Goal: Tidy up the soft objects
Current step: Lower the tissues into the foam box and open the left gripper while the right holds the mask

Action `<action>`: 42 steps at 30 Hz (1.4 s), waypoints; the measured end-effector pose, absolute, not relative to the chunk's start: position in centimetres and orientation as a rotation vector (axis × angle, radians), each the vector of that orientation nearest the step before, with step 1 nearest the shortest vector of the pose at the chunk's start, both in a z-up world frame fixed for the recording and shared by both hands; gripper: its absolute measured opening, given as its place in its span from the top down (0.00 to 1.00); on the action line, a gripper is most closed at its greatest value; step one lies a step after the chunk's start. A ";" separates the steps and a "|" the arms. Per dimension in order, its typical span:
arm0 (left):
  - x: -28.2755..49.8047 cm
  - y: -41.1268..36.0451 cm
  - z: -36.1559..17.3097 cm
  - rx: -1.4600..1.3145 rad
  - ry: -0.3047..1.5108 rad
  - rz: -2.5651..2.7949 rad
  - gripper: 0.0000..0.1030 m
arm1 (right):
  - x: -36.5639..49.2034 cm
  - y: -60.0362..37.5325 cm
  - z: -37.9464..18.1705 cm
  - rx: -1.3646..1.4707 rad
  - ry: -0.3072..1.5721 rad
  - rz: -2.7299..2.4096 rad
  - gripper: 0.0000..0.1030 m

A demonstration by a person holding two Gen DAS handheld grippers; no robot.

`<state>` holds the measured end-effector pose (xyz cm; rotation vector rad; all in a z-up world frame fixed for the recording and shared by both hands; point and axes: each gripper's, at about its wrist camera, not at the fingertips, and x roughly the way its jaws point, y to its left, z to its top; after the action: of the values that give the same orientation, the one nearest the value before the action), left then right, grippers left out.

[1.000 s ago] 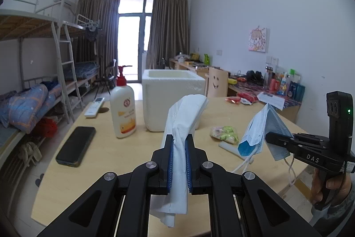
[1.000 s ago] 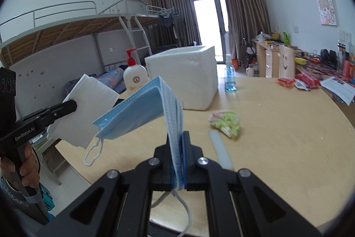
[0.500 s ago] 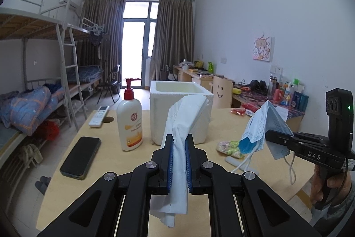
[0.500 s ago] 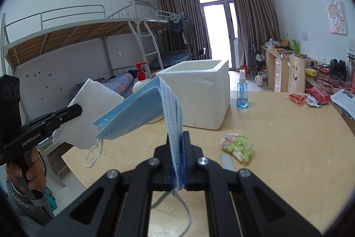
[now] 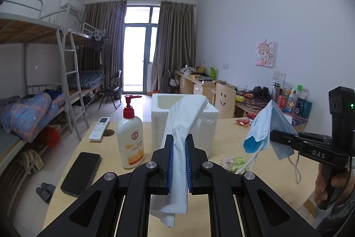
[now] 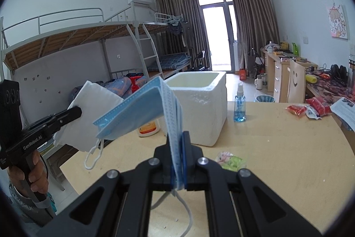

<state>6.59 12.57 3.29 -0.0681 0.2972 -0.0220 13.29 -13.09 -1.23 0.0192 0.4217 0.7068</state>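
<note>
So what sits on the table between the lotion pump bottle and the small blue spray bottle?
The white foam box stands between them. The right wrist view shows it, with the lotion bottle at its left, partly hidden by the held mask, and the spray bottle at its right.

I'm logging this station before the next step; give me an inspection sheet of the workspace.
Surface: wooden table, bare in places.
Job's things: white tissue and blue face mask, both held aloft; white foam box open-topped.
Clutter: lotion bottle, phone, remote, spray bottle, green packet, snack packs.
Grippers: left claw shut on tissue; right claw shut on mask.
Cables: nothing seen on table.
Surroundings: bunk beds, desks.
</note>
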 end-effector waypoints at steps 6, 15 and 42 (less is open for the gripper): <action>7.9 12.3 4.0 -0.064 0.300 -0.024 0.90 | 14.1 -12.8 -0.4 0.020 0.423 0.705 0.93; 9.2 12.0 6.4 -0.030 0.266 -0.020 0.90 | 15.9 -12.1 1.6 0.009 0.411 0.692 0.92; 18.2 11.6 9.5 0.019 0.297 -0.036 0.90 | 23.6 -9.8 4.5 -0.023 0.422 0.664 0.92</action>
<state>18.20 11.61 9.50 0.0187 0.2973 -0.0356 23.56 -9.78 4.54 -0.0226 0.4222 0.6641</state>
